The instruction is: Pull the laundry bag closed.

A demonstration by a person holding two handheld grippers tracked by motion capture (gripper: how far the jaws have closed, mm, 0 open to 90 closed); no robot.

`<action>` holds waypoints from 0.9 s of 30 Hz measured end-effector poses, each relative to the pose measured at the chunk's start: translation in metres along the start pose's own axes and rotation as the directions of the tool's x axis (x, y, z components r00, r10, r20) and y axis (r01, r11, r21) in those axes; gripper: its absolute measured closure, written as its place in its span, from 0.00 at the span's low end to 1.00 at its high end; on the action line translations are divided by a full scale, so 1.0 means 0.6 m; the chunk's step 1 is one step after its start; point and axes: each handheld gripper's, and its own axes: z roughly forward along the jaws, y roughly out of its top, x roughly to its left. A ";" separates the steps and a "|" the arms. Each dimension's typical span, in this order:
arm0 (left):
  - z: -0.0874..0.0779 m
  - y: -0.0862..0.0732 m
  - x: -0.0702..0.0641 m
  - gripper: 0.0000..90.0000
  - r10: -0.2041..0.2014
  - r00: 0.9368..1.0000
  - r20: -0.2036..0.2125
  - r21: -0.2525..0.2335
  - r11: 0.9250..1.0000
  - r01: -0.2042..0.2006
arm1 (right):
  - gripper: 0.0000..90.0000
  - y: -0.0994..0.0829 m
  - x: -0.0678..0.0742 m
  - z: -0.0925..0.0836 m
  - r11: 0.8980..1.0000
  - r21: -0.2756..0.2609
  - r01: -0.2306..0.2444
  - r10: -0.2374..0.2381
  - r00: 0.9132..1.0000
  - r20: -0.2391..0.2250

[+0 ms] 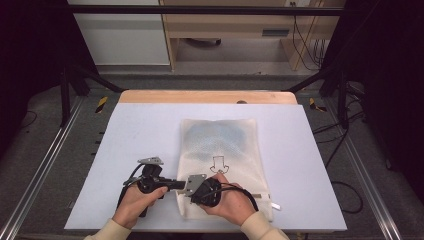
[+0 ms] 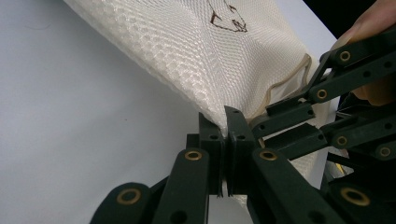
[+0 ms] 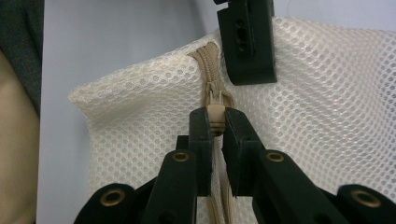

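A white mesh laundry bag (image 1: 220, 145) lies on the table with something bluish (image 1: 217, 131) inside its far half and a drawn arrow (image 1: 218, 164) on top. Both grippers meet at its near left corner. My left gripper (image 2: 225, 116) is shut on the mesh edge of the bag (image 2: 187, 51) beside the zipper's end. My right gripper (image 3: 215, 119) is shut on the tan zipper pull (image 3: 215, 122), with the zipper (image 3: 208, 60) running ahead of it. In the high view the left gripper (image 1: 181, 185) and right gripper (image 1: 192, 189) touch tip to tip.
The bag rests on a white table top (image 1: 135, 135) with a wooden strip (image 1: 207, 96) along its far edge. Black frame struts (image 1: 75, 80) stand at both back corners. A small white tab (image 1: 275, 205) sticks out at the bag's near right corner.
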 end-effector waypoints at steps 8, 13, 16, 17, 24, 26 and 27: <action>-0.009 0.006 -0.002 0.97 0.036 0.999 -0.014 -0.002 0.999 -0.036 | 0.91 -0.011 -0.002 -0.007 0.999 0.046 0.006 -0.007 1.000 0.015; -0.023 0.008 0.007 0.97 0.047 0.998 -0.032 -0.016 0.999 -0.048 | 0.91 -0.031 -0.009 -0.025 0.998 0.063 -0.011 0.009 0.999 0.031; -0.021 0.008 0.006 0.97 0.058 0.998 -0.030 -0.011 0.998 -0.058 | 0.91 -0.042 -0.012 -0.034 0.998 0.056 -0.020 0.018 0.999 0.035; -0.020 0.008 0.005 0.97 0.067 0.997 -0.034 -0.006 0.998 -0.067 | 0.91 -0.043 -0.012 -0.036 0.998 0.056 -0.022 0.020 0.999 0.032; -0.022 0.005 0.006 0.97 0.072 0.996 -0.044 -0.016 0.997 -0.073 | 0.91 -0.047 -0.013 -0.043 0.998 0.055 -0.025 0.023 0.999 0.030; -0.021 0.005 0.005 0.97 0.072 0.996 -0.046 -0.018 0.997 -0.073 | 0.91 -0.049 -0.014 -0.047 0.997 0.066 -0.027 0.025 0.999 0.031; -0.022 0.005 0.005 0.97 0.076 0.996 -0.049 -0.019 0.997 -0.077 | 0.91 -0.050 -0.016 -0.049 0.998 0.064 -0.021 0.019 0.999 0.034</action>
